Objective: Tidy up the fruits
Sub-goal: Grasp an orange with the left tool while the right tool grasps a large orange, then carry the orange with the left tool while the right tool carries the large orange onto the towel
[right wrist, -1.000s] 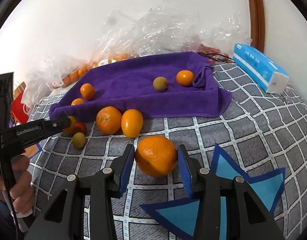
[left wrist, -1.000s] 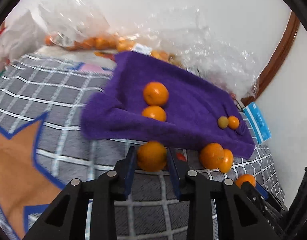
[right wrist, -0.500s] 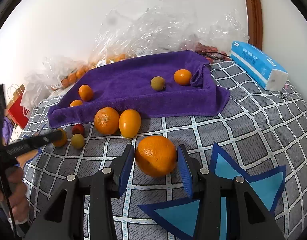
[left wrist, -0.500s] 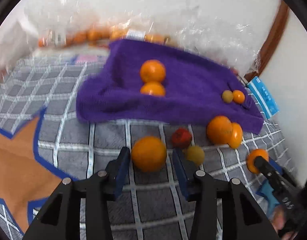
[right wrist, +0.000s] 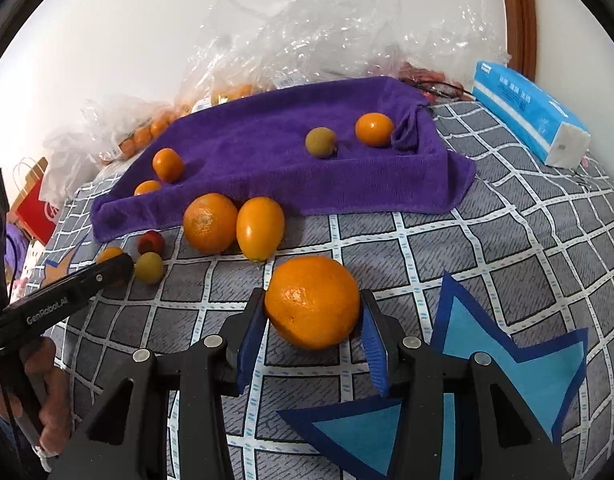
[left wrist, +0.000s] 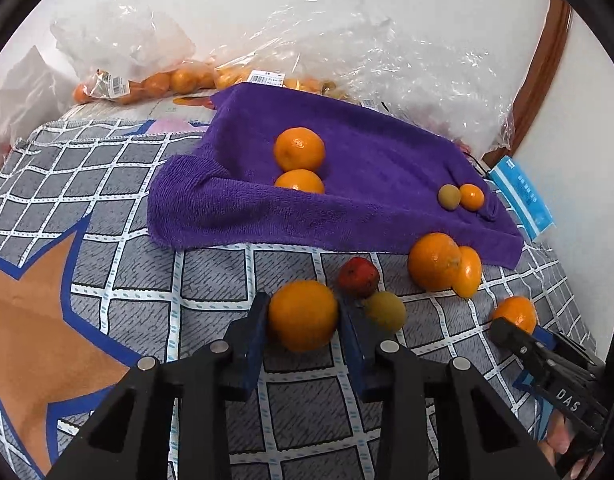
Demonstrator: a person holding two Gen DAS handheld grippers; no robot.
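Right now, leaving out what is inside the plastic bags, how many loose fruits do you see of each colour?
orange fruit: 7
yellow-green fruit: 2
red fruit: 1
Total: 10

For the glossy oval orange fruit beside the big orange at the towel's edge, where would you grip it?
Grip the oval fruit across its narrow middle, coming down from above. It stands on end, touching the big orange on one side, so put the fingers on its front and back faces, clear of the purple towel.
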